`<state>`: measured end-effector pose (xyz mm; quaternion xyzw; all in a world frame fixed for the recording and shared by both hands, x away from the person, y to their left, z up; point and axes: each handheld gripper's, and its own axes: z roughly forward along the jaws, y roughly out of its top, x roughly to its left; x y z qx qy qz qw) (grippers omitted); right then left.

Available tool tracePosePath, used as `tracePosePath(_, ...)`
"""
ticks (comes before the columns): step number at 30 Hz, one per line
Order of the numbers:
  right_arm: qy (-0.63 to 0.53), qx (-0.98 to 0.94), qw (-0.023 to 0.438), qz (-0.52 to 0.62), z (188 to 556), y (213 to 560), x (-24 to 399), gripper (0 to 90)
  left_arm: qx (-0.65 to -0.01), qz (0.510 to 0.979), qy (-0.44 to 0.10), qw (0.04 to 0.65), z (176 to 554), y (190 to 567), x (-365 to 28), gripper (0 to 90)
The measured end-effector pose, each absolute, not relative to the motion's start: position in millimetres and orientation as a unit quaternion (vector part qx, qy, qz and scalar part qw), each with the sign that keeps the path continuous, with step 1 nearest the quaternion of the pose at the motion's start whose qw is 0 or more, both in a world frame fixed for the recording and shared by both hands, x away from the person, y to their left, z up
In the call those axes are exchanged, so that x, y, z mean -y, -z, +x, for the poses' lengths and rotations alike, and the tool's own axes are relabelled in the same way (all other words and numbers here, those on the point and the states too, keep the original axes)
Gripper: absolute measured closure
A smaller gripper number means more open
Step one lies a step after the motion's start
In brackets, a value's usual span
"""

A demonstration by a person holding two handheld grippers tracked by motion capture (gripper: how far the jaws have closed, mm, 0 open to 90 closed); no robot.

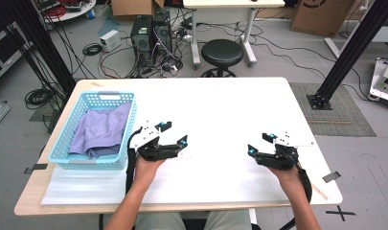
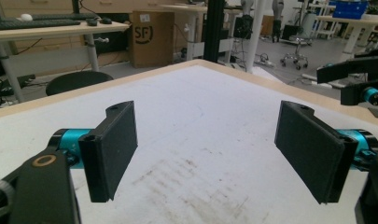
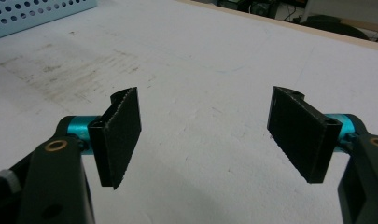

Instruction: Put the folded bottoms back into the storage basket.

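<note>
Left gripper (image 1: 174, 133): held in the person's left hand (image 1: 148, 165) over the table (image 1: 230, 100), just beside the basket's right wall, toward the near edge; jaws spread wide, nothing between them. In the left gripper view its two black pads (image 2: 113, 149) stand far apart over bare, scuffed tabletop.

Right gripper (image 1: 260, 143): held in the person's right hand (image 1: 285, 175) near the table's right edge, toward the near right corner; jaws spread wide, nothing gripped. In the right gripper view only white table surface lies between its pads (image 3: 121, 135).

Basket (image 1: 62, 143): light blue, perforated, standing at the table's left edge, well apart from the right gripper.

Cloth (image 1: 103, 132): lavender garment lying crumpled inside the basket, touched by neither gripper.

Plastic sheet (image 1: 81, 187): translucent, flat on the table at the near left corner, partly under the basket.

Stool (image 1: 222, 53): black, round, on the floor beyond the table's far edge.
</note>
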<state>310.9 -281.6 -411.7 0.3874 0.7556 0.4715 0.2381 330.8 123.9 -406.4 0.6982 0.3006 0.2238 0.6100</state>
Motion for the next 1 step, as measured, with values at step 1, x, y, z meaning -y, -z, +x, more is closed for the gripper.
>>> tracePosePath(1, -0.472, -0.755, 0.238, 0.387, 311.0, 412.0, 281.7, 26.4, -0.299, 0.7, -0.221, 0.61, 330.6, 407.0, -123.6, 21.1)
